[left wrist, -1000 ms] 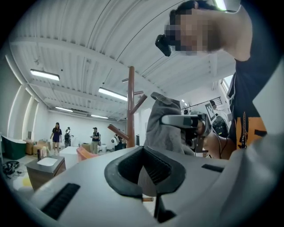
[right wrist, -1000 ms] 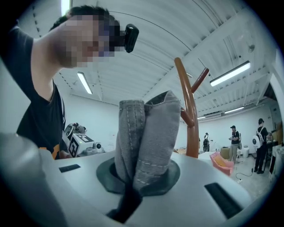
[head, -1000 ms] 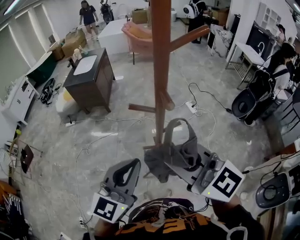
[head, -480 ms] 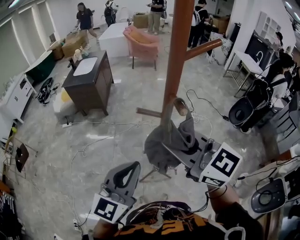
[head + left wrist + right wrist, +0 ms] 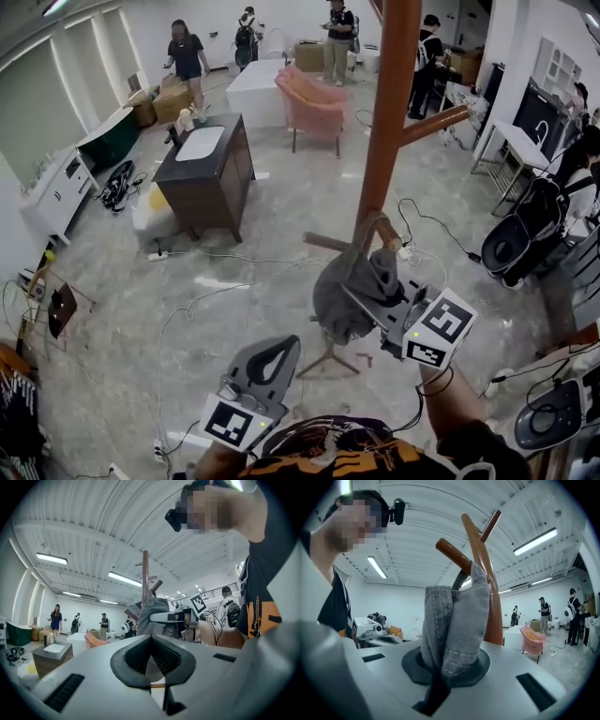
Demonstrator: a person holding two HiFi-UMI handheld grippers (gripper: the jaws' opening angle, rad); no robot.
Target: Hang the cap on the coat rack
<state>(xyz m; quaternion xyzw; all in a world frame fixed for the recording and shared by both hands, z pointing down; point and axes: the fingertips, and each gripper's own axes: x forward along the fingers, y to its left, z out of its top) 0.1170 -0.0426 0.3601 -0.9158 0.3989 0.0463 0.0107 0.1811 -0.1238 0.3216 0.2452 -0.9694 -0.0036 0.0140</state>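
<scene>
the cap (image 5: 339, 298) is bunched in the right gripper (image 5: 370, 302), whose jaws pinch a fold of its grey denim. it is held right against the rack (image 5: 384, 141), close by 1 peg (image 5: 451, 554). the cloth looks light, soft and floppy, and not slippery. it sags, so a hold near the rim or back strap should leave an opening for the peg. the left gripper (image 5: 272, 354) sits lower, its jaws pressed together on nothing.

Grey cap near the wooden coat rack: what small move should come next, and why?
Probably lower the grey fabric cap a little, so that its back strap settles over the brown wooden peg of the coat rack. The right gripper has its jaws shut on the cap, which sits right against the rack, and I cannot tell that it hangs by itself yet.
</scene>
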